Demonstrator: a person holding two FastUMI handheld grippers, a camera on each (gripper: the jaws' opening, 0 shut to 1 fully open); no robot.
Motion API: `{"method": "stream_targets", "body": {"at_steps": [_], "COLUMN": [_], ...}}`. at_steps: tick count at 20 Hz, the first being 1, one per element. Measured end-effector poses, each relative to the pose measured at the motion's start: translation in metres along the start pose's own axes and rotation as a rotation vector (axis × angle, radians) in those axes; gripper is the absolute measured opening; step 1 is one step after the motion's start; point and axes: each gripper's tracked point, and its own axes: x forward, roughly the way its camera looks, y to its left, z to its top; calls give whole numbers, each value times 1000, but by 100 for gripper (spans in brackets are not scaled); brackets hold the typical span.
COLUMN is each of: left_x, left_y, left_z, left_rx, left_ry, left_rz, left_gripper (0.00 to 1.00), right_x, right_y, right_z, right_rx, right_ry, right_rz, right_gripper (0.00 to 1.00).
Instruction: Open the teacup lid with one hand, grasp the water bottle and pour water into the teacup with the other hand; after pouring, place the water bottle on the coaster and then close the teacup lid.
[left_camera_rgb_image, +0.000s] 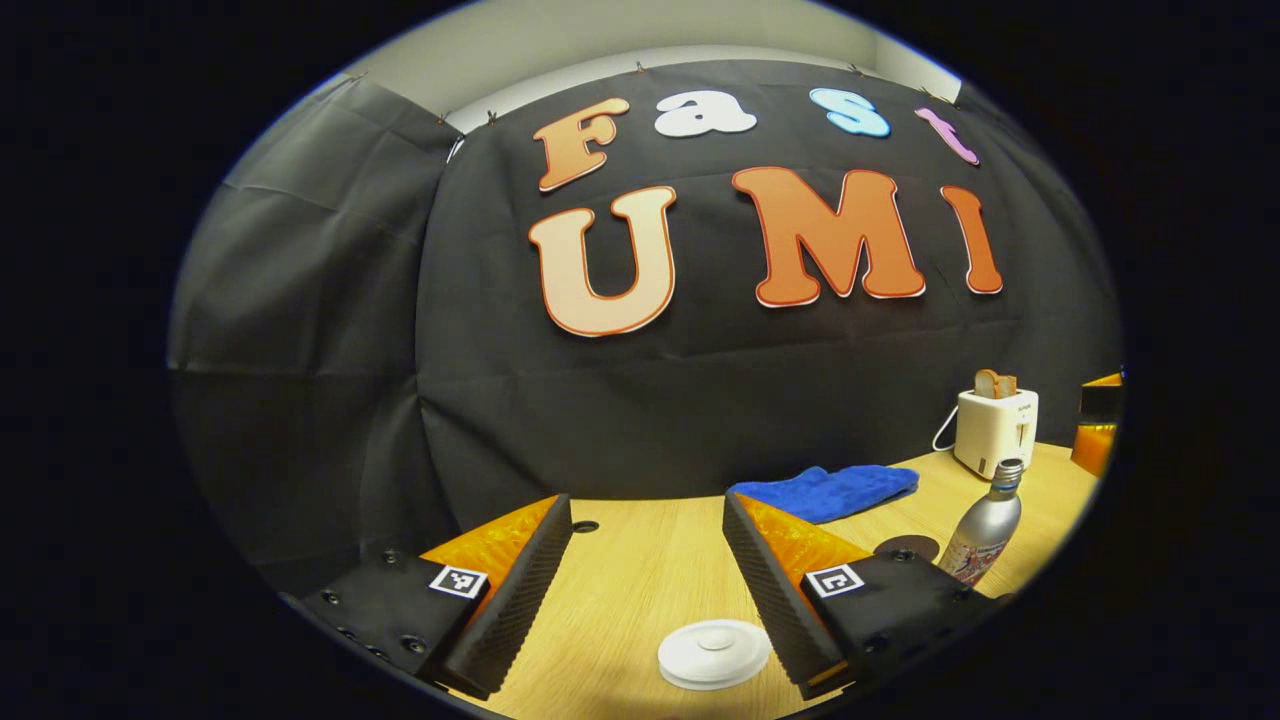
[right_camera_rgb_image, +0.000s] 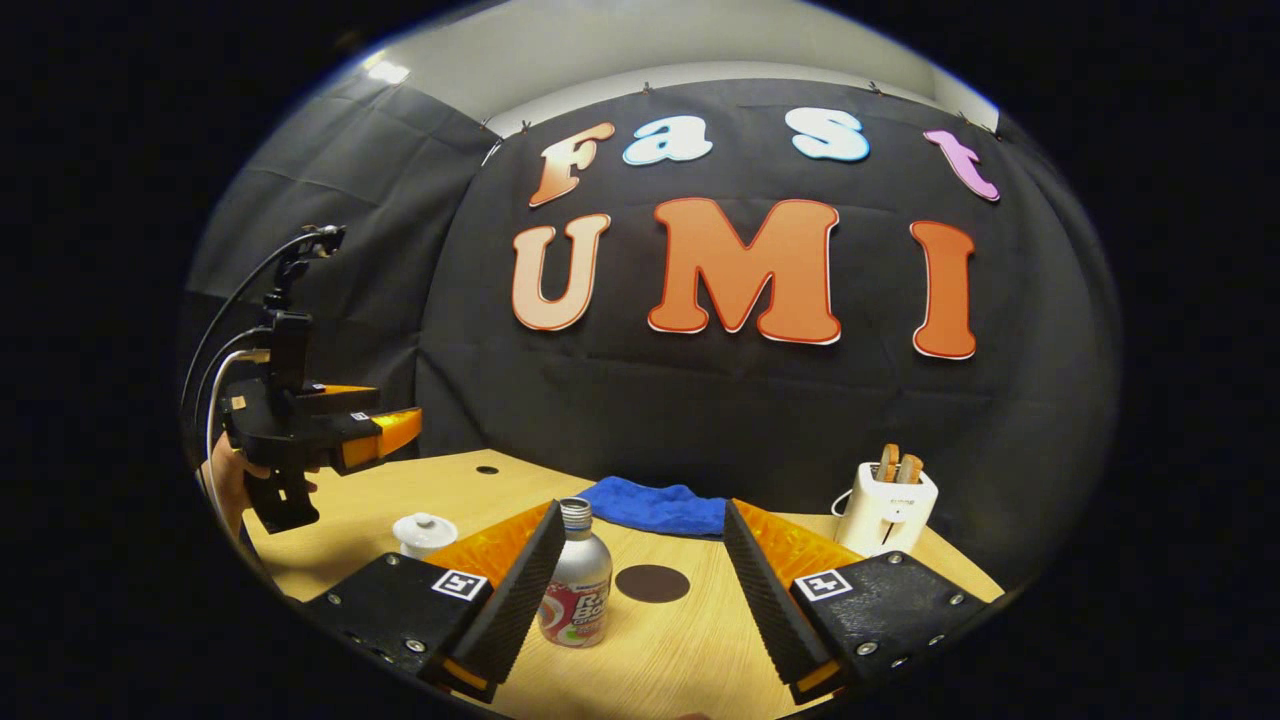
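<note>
bottle (right_camera_rgb_image: 577, 580) upright between open right tongs (right_camera_rgb_image: 640, 590), untouched

A white toaster (right_camera_rgb_image: 884, 510) holding 2 bread slices (right_camera_rgb_image: 897, 466) stands on the desk (right_camera_rgb_image: 690, 640) near a blue cloth (right_camera_rgb_image: 655, 507).

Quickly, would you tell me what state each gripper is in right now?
Left gripper: open, holding nothing, above the teacup lid.
Right gripper: open, empty, water bottle between its fingers.
</note>
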Motion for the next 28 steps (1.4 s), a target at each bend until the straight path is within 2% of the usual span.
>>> {"method": "stream_targets", "body": {"at_steps": [13,14,15,16,18,19,20,24,25,27,28], "left_x": [2,0,0,-1,0,0,-1,3,3,5,7], "left_y": [-23,-24,-27,-29,-35,-37,-40,-45,-47,-49,-51], "left_z": [-82,-87,-92,-96,-105,-110,-115,-130,-132,-138,-141], "left_rx": [-8,-11,-12,-10,-1,3,8,18,13,11,11], "left_ry": [227,237,249,262,283,295,306,343,347,361,367], "left_rz": [-98,-105,-112,-118,-138,-146,-154,-166,-172,-179,-179], "left_gripper": [100,96,96,100,100,96,100,100,94,95,89], "right_x": [17,19,21,23,28,31,33,44,46,48,48], "right_y": [38,39,41,41,44,45,46,45,44,42,44], "right_z": [-55,-59,-64,-69,-78,-82,-85,-97,-101,-108,-111], "right_rx": [-2,-3,-3,-3,-4,-2,1,16,19,27,35], "right_ry": [124,135,146,159,184,192,200,233,242,261,269], "right_rz": [106,107,108,109,115,119,121,116,114,114,118], "right_gripper": [96,96,96,96,96,96,96,96,96,96,96]}}
